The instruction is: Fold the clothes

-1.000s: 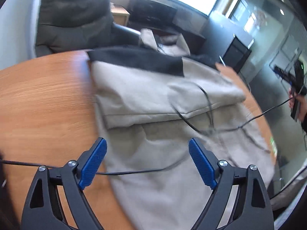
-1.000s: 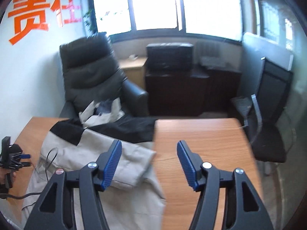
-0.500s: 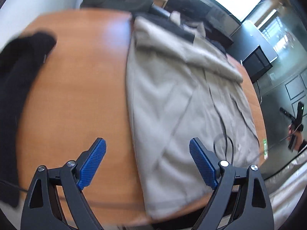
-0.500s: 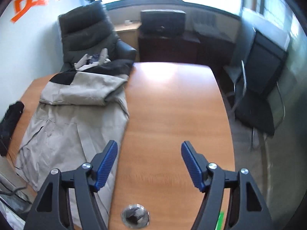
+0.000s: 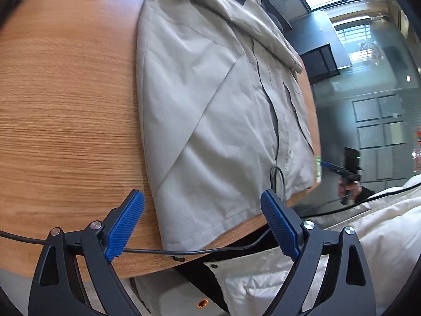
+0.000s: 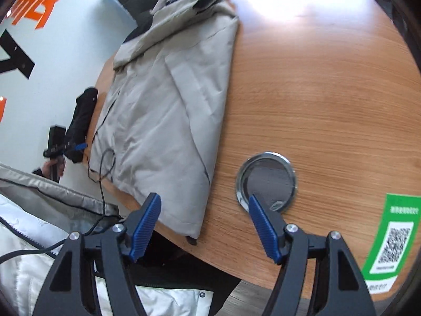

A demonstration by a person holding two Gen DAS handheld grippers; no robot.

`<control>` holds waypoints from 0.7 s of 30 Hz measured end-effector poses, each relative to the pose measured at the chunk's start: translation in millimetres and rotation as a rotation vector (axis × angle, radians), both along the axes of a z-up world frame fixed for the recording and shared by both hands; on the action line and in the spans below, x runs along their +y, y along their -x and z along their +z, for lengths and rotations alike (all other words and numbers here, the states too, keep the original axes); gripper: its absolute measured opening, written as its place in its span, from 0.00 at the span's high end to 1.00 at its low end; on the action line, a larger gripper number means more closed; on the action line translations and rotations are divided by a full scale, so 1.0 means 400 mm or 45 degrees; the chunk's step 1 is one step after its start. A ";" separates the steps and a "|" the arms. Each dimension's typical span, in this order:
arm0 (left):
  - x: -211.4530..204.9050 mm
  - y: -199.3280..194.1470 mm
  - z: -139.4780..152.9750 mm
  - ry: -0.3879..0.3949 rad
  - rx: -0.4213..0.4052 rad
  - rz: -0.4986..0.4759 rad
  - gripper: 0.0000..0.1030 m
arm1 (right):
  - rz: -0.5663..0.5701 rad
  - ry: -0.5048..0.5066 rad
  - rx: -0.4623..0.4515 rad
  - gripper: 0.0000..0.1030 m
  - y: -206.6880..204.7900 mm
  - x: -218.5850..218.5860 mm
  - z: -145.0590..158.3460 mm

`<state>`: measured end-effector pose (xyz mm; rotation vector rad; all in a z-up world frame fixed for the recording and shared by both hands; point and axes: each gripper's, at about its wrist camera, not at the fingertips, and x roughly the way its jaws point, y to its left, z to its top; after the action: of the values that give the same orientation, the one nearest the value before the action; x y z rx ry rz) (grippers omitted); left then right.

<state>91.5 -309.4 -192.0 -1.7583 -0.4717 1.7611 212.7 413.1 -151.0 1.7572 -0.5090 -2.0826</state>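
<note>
A beige jacket [image 5: 210,110] with a dark collar lies flat on the wooden table [image 5: 65,105], its hem at the near edge. The same jacket [image 6: 163,110] fills the left half of the right wrist view, a sleeve folded across its top. My left gripper [image 5: 204,225] hangs open above the hem's left corner, nothing between its blue pads. My right gripper [image 6: 204,226] is open over the hem's right corner at the table edge. A thin black cable [image 5: 275,142] runs over the jacket.
A round metal grommet [image 6: 265,179] is set into the table [image 6: 329,92] just right of the jacket, with a green QR sticker [image 6: 392,239] beyond it. A black bundle [image 6: 81,123] lies at the far left edge. The person's white padded coat [image 5: 355,250] is below the table.
Both grippers have dropped and pulled back toward the near table edge, tilting down over the jacket's hem. The jacket lies as it did; both grippers stay open.
</note>
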 end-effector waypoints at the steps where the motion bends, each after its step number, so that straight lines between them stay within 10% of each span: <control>1: 0.003 0.002 -0.014 -0.006 -0.027 -0.020 0.11 | 0.018 0.018 -0.013 0.29 0.000 -0.012 -0.014; 21: 0.011 -0.052 -0.093 -0.126 -0.160 -0.126 0.02 | 0.167 0.255 -0.036 0.29 0.059 -0.137 -0.122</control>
<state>112.1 -305.1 -229.1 -1.7978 -0.5060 1.5400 189.2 358.3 -199.7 1.6602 -0.5730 -1.8523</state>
